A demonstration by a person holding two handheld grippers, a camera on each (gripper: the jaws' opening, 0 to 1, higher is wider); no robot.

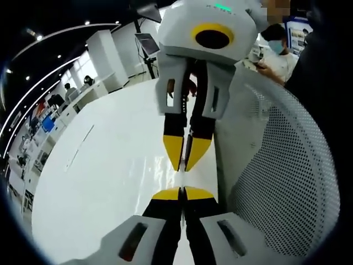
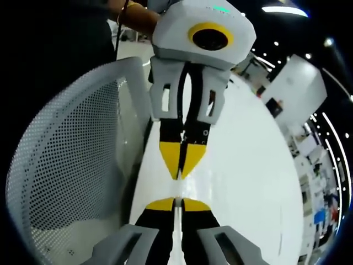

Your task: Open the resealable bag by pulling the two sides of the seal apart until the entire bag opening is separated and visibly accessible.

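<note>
A: What does the left claw (image 1: 182, 193) hold in the left gripper view?

B: Its two yellow tips are pressed together on a thin clear sheet, the edge of the resealable bag (image 1: 183, 179), which runs forward from the tips as a narrow pale strip.

A: And the device facing it?

B: That is the right claw (image 1: 185, 156), entering from above, tips pointing back toward the left claw. Its yellow tips are likewise closed on the same strip, just beyond the left claw's tips; the two pairs are near each other but apart.

A: How does the right gripper view present this?

B: As a mirror arrangement: the right claw (image 2: 175, 205) rises from the bottom, pinched on the bag (image 2: 177, 187), and the left claw (image 2: 182, 163) hangs opposite, tips shut on the film.

A: What lies beyond the claws?

B: A glossy white table (image 1: 110, 171) beneath both, and a white perforated mesh chair back (image 1: 287, 160) beside them. Whether the seal has parted cannot be told; the film is seen edge-on.
</note>
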